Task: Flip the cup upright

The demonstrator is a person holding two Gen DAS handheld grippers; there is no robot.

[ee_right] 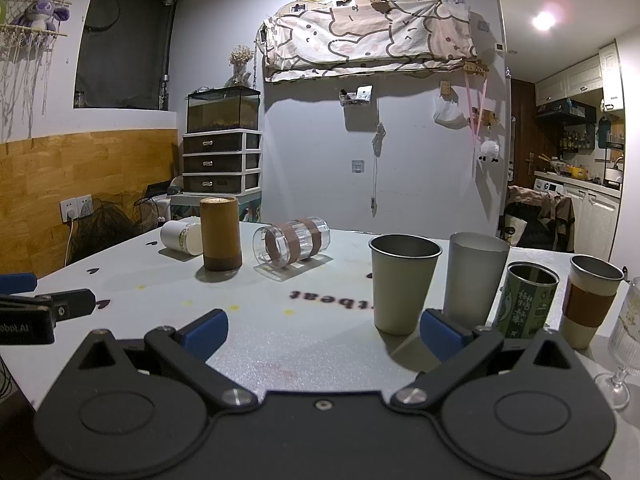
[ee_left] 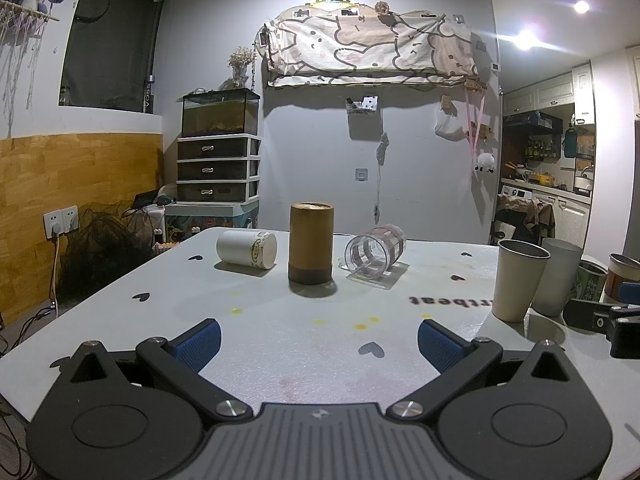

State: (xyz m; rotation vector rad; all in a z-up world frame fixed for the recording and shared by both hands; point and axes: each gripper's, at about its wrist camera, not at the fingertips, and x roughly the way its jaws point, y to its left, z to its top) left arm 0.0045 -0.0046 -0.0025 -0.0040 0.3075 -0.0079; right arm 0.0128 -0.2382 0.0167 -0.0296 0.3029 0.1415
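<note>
Clear cup (ee_left: 375, 255) lying mid-frame, light, slick, rigid; I'd grip its banded wall. Both grippers (ee_left: 319, 340) (ee_right: 326, 332) spread, empty.

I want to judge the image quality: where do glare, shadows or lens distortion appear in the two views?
Left wrist view: two ceiling lights flare at top right; the brown cup casts a shadow toward the camera; fisheye darkens the corners. Right wrist view: the lights flare pinkish, the wall edge bends, and the glass at the right edge looks stretched.

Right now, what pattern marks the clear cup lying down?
Brown bands around the clear cup, best in the right wrist view.
</note>
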